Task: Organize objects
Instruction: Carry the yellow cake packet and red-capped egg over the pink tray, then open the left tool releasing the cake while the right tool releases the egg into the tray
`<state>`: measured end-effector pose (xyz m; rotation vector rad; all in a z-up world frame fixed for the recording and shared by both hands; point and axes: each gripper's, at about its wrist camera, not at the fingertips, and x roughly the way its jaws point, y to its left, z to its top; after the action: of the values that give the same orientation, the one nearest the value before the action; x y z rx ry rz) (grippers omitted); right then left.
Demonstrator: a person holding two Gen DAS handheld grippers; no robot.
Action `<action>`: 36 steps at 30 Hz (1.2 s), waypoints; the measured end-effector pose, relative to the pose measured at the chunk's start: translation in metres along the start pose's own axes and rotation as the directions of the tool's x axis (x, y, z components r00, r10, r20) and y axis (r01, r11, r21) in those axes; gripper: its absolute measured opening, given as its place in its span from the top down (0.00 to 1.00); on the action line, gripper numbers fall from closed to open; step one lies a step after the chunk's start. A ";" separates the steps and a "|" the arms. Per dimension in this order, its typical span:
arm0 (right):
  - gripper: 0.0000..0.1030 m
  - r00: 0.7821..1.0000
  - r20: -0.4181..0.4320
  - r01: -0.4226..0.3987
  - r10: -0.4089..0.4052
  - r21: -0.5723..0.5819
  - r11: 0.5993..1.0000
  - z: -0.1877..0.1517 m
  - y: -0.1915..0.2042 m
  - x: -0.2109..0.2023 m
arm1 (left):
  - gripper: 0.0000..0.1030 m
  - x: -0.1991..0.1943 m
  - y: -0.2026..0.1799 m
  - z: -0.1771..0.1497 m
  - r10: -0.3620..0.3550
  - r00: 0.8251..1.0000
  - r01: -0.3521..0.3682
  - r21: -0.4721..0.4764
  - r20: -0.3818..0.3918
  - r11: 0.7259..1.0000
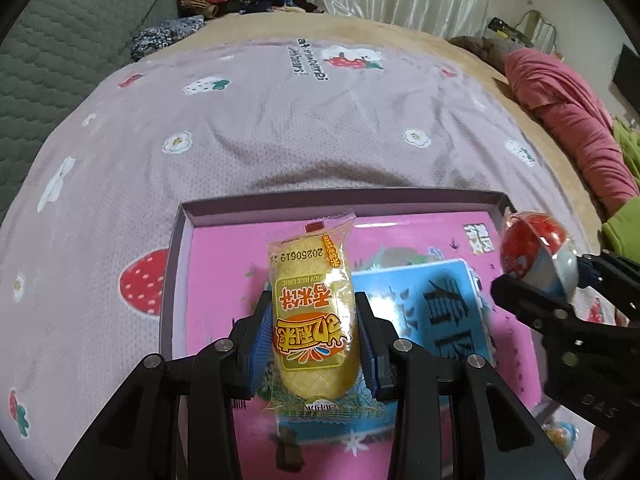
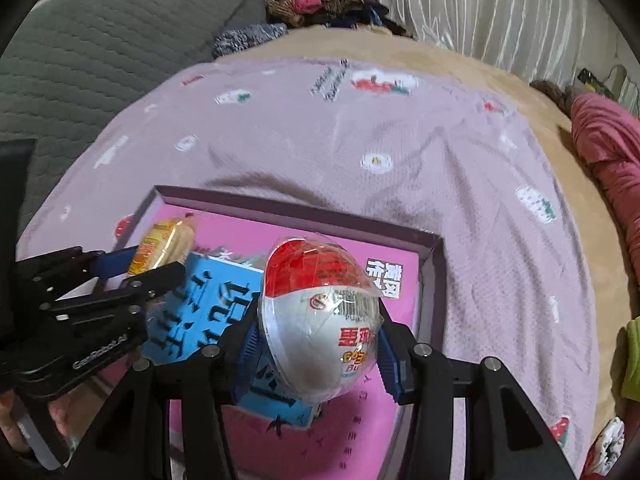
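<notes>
Jaws of the left gripper (image 1: 312, 328) are clamped on a yellow rice cracker packet (image 1: 314, 312), pads pressed against both its long sides, low in the centre of the left wrist frame. Across at that frame's right edge, the right gripper (image 2: 320, 344) has its jaws closed around a wrapped egg-shaped toy (image 2: 320, 316) (red on top, white below). Both things hang over an open, pink-lined box (image 1: 176, 264) lying on the bed's lilac strawberry-print blanket (image 1: 280, 128), with a blue card (image 1: 432, 304) inside the box.
</notes>
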<state>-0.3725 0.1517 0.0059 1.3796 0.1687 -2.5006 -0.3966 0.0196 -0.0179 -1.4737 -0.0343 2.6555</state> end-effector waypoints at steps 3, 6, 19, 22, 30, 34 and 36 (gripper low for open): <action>0.51 1.000 -0.014 0.027 -0.027 -0.010 1.000 0.005 -0.002 0.014 | 0.62 0.008 -0.002 0.004 0.011 1.000 -0.011 0.007 -0.005 1.000; 0.51 0.997 -0.038 0.074 -0.074 -0.017 0.997 0.008 -0.004 0.028 | 0.62 0.016 -0.002 0.008 0.033 0.999 -0.033 0.013 -0.010 0.999; 0.51 0.993 -0.102 0.058 -0.052 0.059 0.997 0.008 -0.021 0.060 | 0.56 0.042 0.002 0.009 0.089 0.995 -0.088 0.028 -0.041 0.996; 0.50 0.994 -0.099 0.057 -0.051 0.061 0.996 0.009 -0.020 0.059 | 0.43 0.042 0.004 0.008 0.096 0.994 -0.094 0.028 -0.045 0.995; 0.30 0.995 -0.090 0.055 -0.049 0.075 0.996 0.011 -0.021 0.050 | 0.26 0.025 0.012 0.012 0.135 0.991 -0.134 0.020 -0.011 0.991; 0.24 0.996 -0.074 0.049 -0.043 0.092 0.995 0.013 -0.023 0.036 | 0.24 0.013 0.017 0.008 0.143 0.990 -0.143 0.012 -0.015 0.990; 0.21 0.997 -0.068 0.034 -0.028 0.099 0.994 0.012 -0.023 0.027 | 0.24 0.004 0.019 0.006 0.150 0.989 -0.150 0.006 -0.006 0.989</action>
<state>-0.4031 0.1654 -0.0111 1.5118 0.0795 -2.5212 -0.4053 0.0017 -0.0194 -1.5416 0.0876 2.7642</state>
